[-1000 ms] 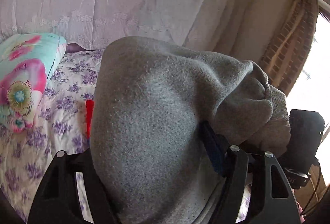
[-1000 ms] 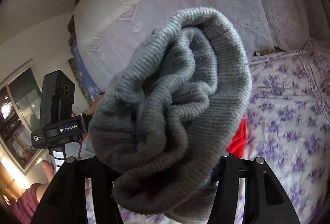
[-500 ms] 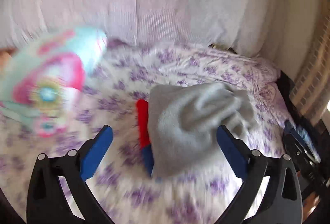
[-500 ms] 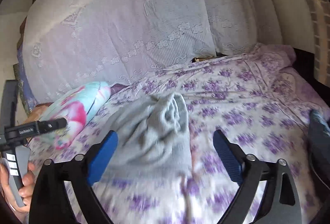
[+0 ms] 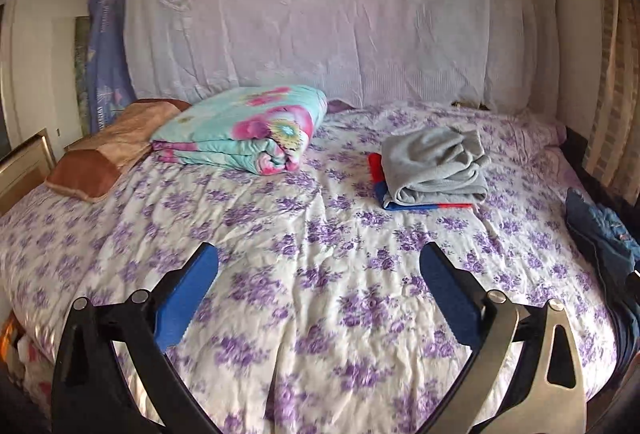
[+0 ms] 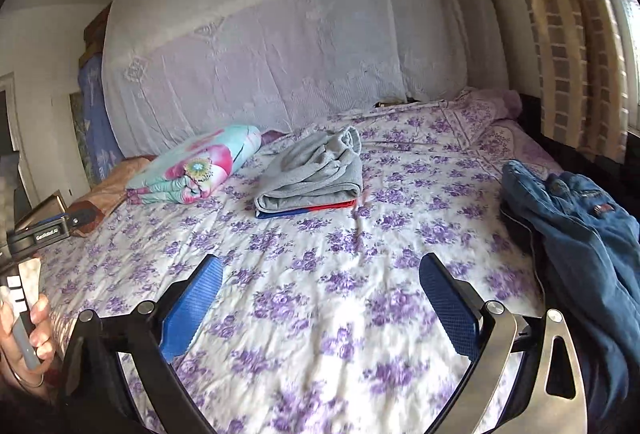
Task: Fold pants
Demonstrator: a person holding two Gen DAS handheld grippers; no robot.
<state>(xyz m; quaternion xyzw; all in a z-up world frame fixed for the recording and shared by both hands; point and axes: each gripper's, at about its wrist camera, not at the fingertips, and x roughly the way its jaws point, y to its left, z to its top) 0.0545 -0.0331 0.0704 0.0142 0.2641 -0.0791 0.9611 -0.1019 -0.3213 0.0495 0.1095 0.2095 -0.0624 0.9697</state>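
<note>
The grey pants (image 5: 434, 166) lie folded on a red-and-blue garment (image 5: 376, 174) upper right of centre on the bed (image 5: 320, 274); soft and limp, they look best pinched at the thick folded edge. My left claw (image 5: 318, 288) and right claw (image 6: 320, 292) gape wide, holding and touching nothing.

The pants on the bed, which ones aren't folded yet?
The blue jeans, crumpled at the bed's right edge. The grey pants lie folded atop the red-and-blue garment.
</note>
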